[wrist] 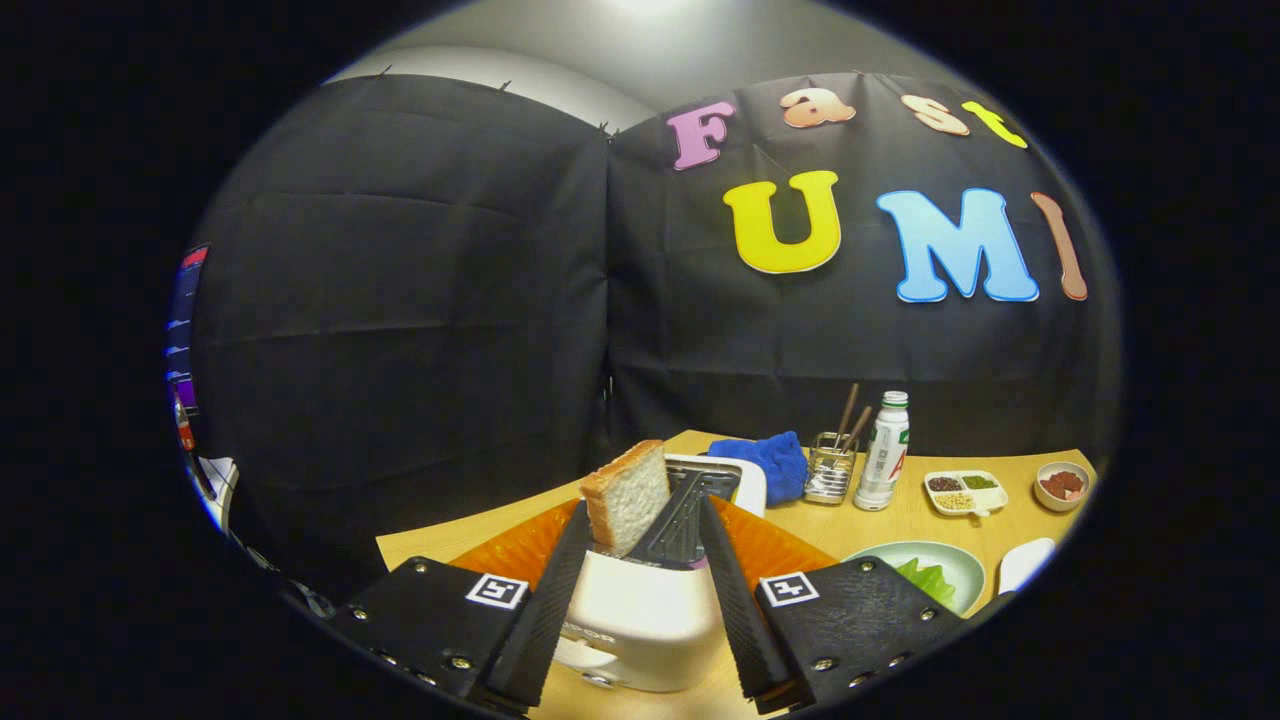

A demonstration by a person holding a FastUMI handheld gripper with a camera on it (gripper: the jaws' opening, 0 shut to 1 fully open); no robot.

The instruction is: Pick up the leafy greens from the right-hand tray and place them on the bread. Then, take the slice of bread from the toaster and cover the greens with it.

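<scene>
Both fingers [560,580] of hand-held gripper [632,530] astride toaster [640,610]

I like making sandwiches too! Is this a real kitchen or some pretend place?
Probably a pretend kitchen set up in a booth: a wooden table against black cloth walls, holding a toaster with a slice of bread, between the open gripper's fingers.

Open jaws of the gripper [640,545] flank the toaster [640,610] holding a bread slice [628,497].

We see a ceiling light [645,5] glaring overhead, a warmly lit wooden table [900,520], sharp focus, and strong fisheye bending at the edges.
</scene>
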